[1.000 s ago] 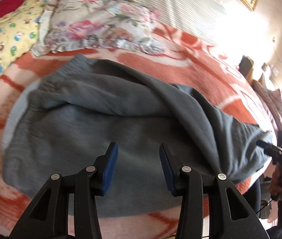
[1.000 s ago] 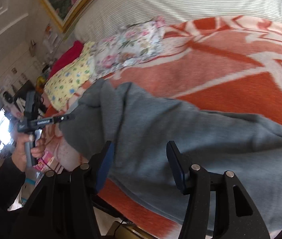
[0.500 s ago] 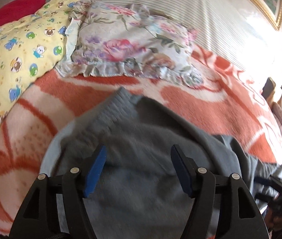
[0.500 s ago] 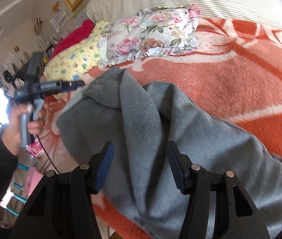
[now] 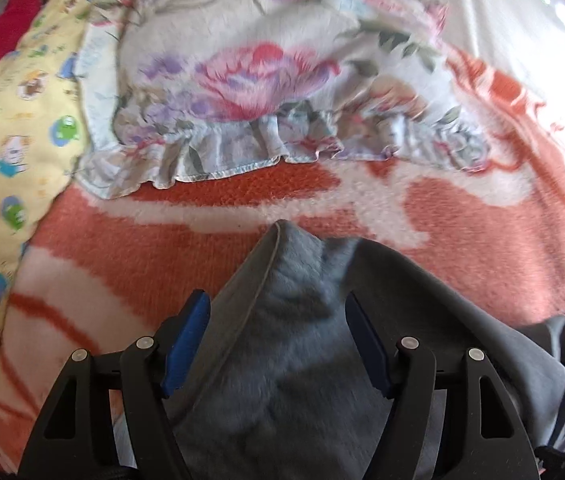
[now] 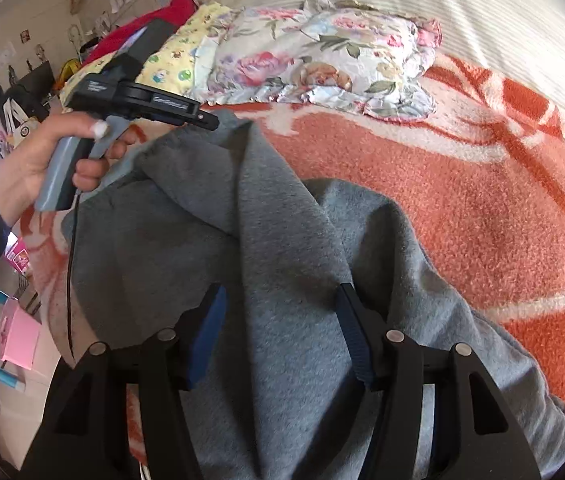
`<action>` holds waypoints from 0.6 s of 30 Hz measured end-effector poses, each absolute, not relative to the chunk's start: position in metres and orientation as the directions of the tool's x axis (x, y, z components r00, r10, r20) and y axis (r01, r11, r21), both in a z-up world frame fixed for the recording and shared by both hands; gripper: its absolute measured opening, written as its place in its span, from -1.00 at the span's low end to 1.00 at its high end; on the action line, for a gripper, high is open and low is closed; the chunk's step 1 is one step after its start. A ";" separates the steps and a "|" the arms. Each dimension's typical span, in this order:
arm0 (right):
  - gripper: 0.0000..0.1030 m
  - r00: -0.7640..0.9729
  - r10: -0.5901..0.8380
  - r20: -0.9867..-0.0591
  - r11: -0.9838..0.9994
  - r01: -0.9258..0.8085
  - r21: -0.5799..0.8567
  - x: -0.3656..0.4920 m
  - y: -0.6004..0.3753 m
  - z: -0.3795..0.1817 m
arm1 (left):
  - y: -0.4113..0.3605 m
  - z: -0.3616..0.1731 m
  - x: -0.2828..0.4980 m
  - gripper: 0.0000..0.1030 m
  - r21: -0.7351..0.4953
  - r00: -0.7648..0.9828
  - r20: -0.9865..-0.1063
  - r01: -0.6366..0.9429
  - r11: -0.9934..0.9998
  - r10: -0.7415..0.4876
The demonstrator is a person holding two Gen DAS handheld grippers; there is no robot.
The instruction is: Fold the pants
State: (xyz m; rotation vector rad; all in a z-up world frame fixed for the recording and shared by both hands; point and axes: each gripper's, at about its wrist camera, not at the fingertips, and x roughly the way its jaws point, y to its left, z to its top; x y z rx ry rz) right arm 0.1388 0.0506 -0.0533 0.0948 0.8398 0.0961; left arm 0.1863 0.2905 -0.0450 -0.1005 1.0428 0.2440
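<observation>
The grey sweatpants (image 5: 294, 320) lie bunched on an orange and white blanket (image 5: 142, 264). One corner of them peaks toward the pillows. My left gripper (image 5: 276, 340) hovers over that corner with its jaws wide apart. Cloth lies between the blue pads (image 5: 186, 340), but they do not press on it. In the right wrist view a hand holds the left gripper (image 6: 206, 120) at the far end of the pants (image 6: 282, 240). My right gripper (image 6: 280, 336) is open, straddling a raised fold of the grey cloth.
A floral pillow (image 5: 266, 72) and a yellow patterned pillow (image 5: 14, 128) lie just beyond the pants, with a striped cushion (image 6: 442, 8) behind. The bed's edge drops at the left to a floor with a pink box (image 6: 18, 336).
The left jaws have spread wider and moved up the pants toward the pillows. The right gripper has travelled along the pants toward the left hand, and the cloth now forms a ridge.
</observation>
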 end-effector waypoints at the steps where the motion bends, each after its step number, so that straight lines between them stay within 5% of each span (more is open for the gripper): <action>1: 0.13 0.660 0.121 -0.742 0.992 -0.049 0.118 0.141 0.051 -0.055 | 0.291 -0.050 0.191 0.37 0.034 0.475 -0.868 -0.237 0.971 0.146; 3: 0.10 0.655 0.110 -0.747 0.994 -0.055 0.098 0.143 0.053 -0.059 | 0.292 -0.057 0.197 -0.03 0.039 0.468 -0.872 -0.223 0.974 0.142; 6: -0.62 0.652 0.105 -0.751 0.994 -0.049 0.097 0.145 0.051 -0.063 | 0.293 -0.051 0.191 -0.79 0.000 0.504 -0.857 -0.204 0.979 0.105; 9: -0.83 0.673 0.155 -0.724 0.984 -0.037 0.177 0.139 0.038 -0.057 | 0.290 -0.029 0.172 -0.84 -0.009 0.583 -0.806 -0.190 0.982 0.106; 18: -0.85 0.735 0.310 -0.603 0.933 -0.116 0.340 0.100 0.026 -0.019 | 0.293 0.045 0.069 -0.85 -0.080 0.783 -0.617 -0.159 0.984 0.076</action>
